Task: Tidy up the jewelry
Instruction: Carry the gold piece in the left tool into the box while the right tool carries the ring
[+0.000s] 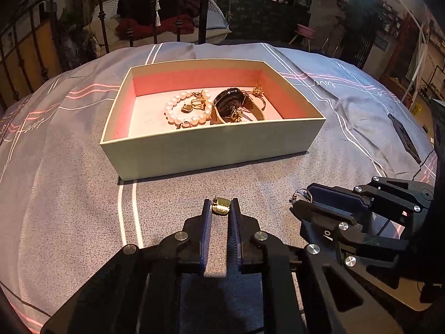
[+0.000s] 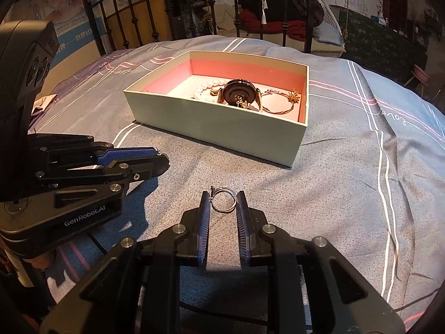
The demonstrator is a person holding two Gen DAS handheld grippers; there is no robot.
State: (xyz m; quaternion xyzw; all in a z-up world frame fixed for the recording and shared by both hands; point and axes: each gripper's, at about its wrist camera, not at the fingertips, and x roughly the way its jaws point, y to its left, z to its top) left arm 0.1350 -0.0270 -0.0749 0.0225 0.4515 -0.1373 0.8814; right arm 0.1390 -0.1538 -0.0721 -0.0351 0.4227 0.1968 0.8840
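Observation:
An open box (image 1: 211, 150) with a pink lining sits on the grey bedspread; it also shows in the right wrist view (image 2: 222, 128). Inside lie a pearl bracelet (image 1: 172, 108), a black watch (image 1: 230, 101), gold rings and a thin gold bangle (image 2: 278, 103). My left gripper (image 1: 221, 207) is shut on a small gold earring (image 1: 221, 206), just above the bedspread in front of the box. My right gripper (image 2: 224, 201) is shut on a thin silver ring (image 2: 223, 199), to the right of the left gripper (image 2: 158, 157). The right gripper and ring show in the left wrist view (image 1: 301, 197).
The bedspread (image 1: 69, 194) has white and pink stripes. A dark flat object (image 1: 406, 139) lies on it at the right. A metal bed rail (image 2: 167, 8) stands behind the box, with clothes piled beyond.

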